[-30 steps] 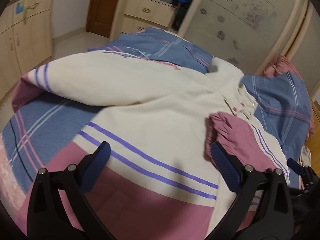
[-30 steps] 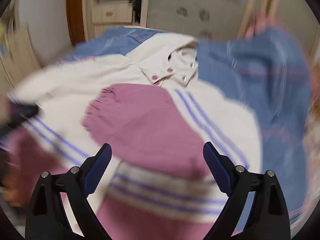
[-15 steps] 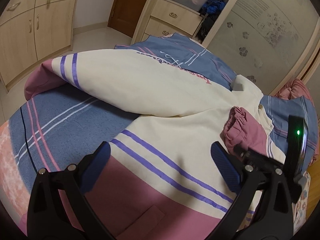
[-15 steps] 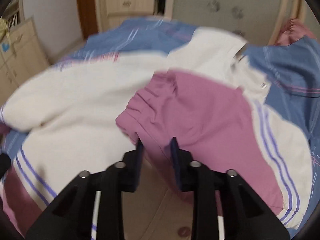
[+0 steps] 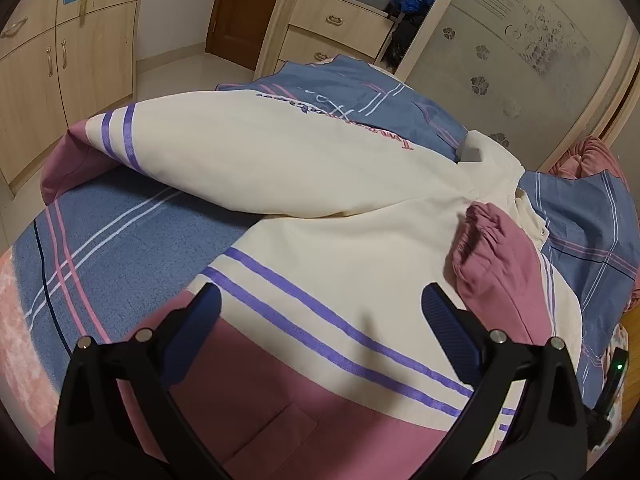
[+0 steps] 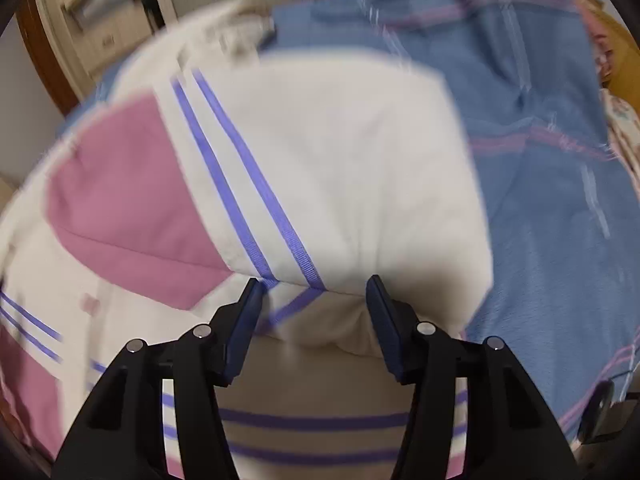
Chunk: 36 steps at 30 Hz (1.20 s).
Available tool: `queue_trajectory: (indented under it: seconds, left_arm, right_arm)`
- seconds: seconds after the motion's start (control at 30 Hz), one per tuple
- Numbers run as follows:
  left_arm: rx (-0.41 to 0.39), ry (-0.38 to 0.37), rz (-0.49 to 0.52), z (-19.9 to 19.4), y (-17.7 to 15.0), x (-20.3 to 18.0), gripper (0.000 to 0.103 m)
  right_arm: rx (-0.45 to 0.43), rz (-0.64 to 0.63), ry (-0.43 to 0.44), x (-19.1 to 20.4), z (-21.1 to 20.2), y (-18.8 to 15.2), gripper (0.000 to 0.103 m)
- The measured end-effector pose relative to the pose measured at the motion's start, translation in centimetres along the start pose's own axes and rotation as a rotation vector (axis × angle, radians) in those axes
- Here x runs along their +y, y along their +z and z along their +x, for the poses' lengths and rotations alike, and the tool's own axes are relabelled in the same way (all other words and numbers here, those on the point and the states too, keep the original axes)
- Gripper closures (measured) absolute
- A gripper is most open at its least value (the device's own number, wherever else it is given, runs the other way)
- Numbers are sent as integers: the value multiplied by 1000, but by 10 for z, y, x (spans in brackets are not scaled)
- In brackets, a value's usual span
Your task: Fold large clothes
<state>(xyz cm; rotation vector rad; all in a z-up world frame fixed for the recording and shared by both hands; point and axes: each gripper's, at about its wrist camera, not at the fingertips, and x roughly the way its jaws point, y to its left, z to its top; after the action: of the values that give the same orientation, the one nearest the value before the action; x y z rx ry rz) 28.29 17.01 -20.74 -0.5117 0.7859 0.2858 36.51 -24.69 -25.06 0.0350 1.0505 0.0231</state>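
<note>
A large cream jacket (image 5: pixel 340 248) with purple stripes and a pink hem lies on the bed. Its left sleeve (image 5: pixel 240 160) stretches out to the left, ending in a pink cuff. Its right sleeve is folded onto the body, pink cuff (image 5: pixel 492 248) up. My left gripper (image 5: pixel 320 320) is open and empty above the hem. In the right wrist view, blurred, my right gripper (image 6: pixel 316 300) is open; the folded sleeve (image 6: pixel 320 184) lies between and beyond its fingers, apparently not clamped.
The bed has a blue plaid cover (image 5: pixel 132 240). Wooden cabinets (image 5: pixel 48 64) stand to the left, drawers (image 5: pixel 336 28) and a frosted wardrobe door (image 5: pixel 500 60) behind. A pink blanket (image 5: pixel 592 160) lies at the far right.
My right gripper, shut on the pink sleeve half a second ago, has opened and pulled back to the sleeve's fold. My left gripper stayed open, drifting slightly over the hem.
</note>
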Motion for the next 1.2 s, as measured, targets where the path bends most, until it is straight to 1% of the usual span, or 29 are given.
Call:
queue_trajectory:
  seconds: [0.03, 0.07, 0.1, 0.13, 0.2, 0.23, 0.27, 0.33, 0.37, 0.4, 0.47, 0.5, 0.53, 0.57, 0.6, 0.63, 0.67, 0.7, 0.77, 0.8, 0.83, 0.87, 0.9, 0.93, 1.0, 1.07, 1.1, 1.2]
  left_arm:
    - [1, 1, 0, 0, 0, 2, 2]
    - [2, 4, -1, -1, 0, 3, 2]
    - [-1, 9, -6, -1, 1, 5, 2]
    - [-5, 11, -14, -2, 1, 6, 2]
    - [-6, 8, -33, -1, 2, 9, 2]
    - [-2, 4, -36, 0, 2, 9, 2]
    - [3, -1, -34, 1, 2, 8, 2]
    - [7, 0, -21, 2, 1, 6, 2]
    - [4, 6, -14, 1, 1, 6, 2]
    - [-1, 15, -11, 0, 1, 6, 2]
    - [-21, 61, -34, -5, 4, 14, 2]
    - [-34, 89, -59, -8, 6, 21, 2]
    - [-64, 130, -114, -15, 9, 34, 2]
    - [-91, 160, -170, -20, 12, 47, 2]
    - [-121, 197, -256, -27, 14, 66, 2]
    - [-140, 224, -328, -33, 14, 82, 2]
    - [-159, 246, -414, -38, 12, 100, 2]
    - [-182, 255, -520, -45, 9, 122, 2]
    - [-215, 245, -661, -56, 2, 151, 2]
    - [-228, 249, -712, -61, -1, 163, 2]
    - [-238, 264, -740, -65, -3, 172, 2]
    - [-251, 288, -768, -70, -5, 179, 2]
    - [-264, 313, -791, -74, -7, 185, 2]
    - [-279, 344, -825, -80, -10, 193, 2]
    - [-324, 397, -917, -94, -21, 207, 2]
    - [-388, 423, -1022, -109, -35, 219, 2]
    - [-431, 435, -1084, -118, -44, 227, 2]
    - [-519, 471, -1187, -135, -60, 239, 2]
  right_arm:
    - [-26, -13, 16, 2, -10, 0, 49]
    - [-67, -1, 56, 1, -25, 0, 49]
    - [-121, 23, 106, -3, -40, 0, 48]
    - [-195, 59, 144, -9, -58, 0, 48]
    - [-279, 129, 104, -24, -79, 2, 47]
    - [-295, 157, 93, -29, -82, 5, 47]
    - [-279, 179, 88, -36, -78, 6, 46]
    - [-109, 183, 36, -44, -41, 11, 46]
    - [-13, 168, -10, -45, -15, 10, 45]
    - [9, 158, -50, -43, -2, 8, 45]
    - [-35, 146, -95, -30, -15, 13, 40]
    - [-66, 152, -74, -22, -26, 18, 40]
    - [-120, 159, 10, -8, -45, 26, 39]
    - [-158, 141, 86, 10, -59, 34, 32]
    - [-182, 83, 130, 37, -70, 44, 28]
    - [-190, 19, 144, 64, -75, 51, 23]
    - [-193, -66, 157, 99, -81, 57, 23]
    - [-192, -176, 189, 142, -84, 63, 23]
    - [-172, -348, 259, 217, -82, 71, 20]
    - [-158, -454, 292, 265, -80, 69, 20]
    - [-153, -534, 311, 300, -80, 68, 19]
    - [-156, -641, 318, 346, -80, 61, 17]
    - [-169, -743, 299, 392, -79, 51, 15]
    - [-178, -818, 281, 428, -77, 48, 13]
    - [-155, -970, 282, 507, -70, 26, 13]
    - [-130, -1081, 287, 566, -65, 1, 13]
    - [-110, -1150, 276, 594, -61, -13, 13]
    - [-102, -1306, 208, 643, -48, -53, 12]
